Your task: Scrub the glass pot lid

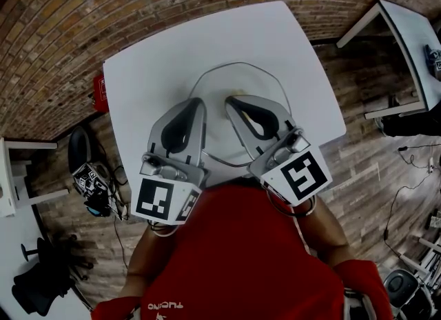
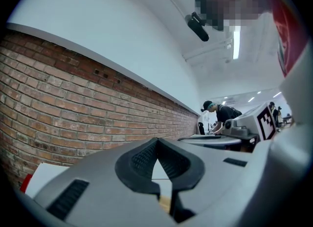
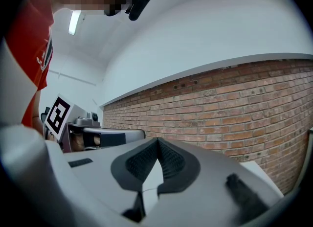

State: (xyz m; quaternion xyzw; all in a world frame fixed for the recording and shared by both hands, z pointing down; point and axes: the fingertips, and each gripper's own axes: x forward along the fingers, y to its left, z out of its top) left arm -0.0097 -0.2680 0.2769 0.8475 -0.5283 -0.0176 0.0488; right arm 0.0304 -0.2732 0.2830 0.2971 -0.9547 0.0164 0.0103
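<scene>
Left gripper (image 1: 197, 105): jaws pressed fully together, nothing between them, held level over the white table (image 1: 151, 70). Glass pot lid (image 1: 238, 77): lies flat at mid-table, beneath both gripper tips; whether either tip touches it cannot be told. Right gripper (image 1: 231, 103): jaws likewise closed tip to tip, empty, its tip near the left one, the two angled toward each other.
</scene>
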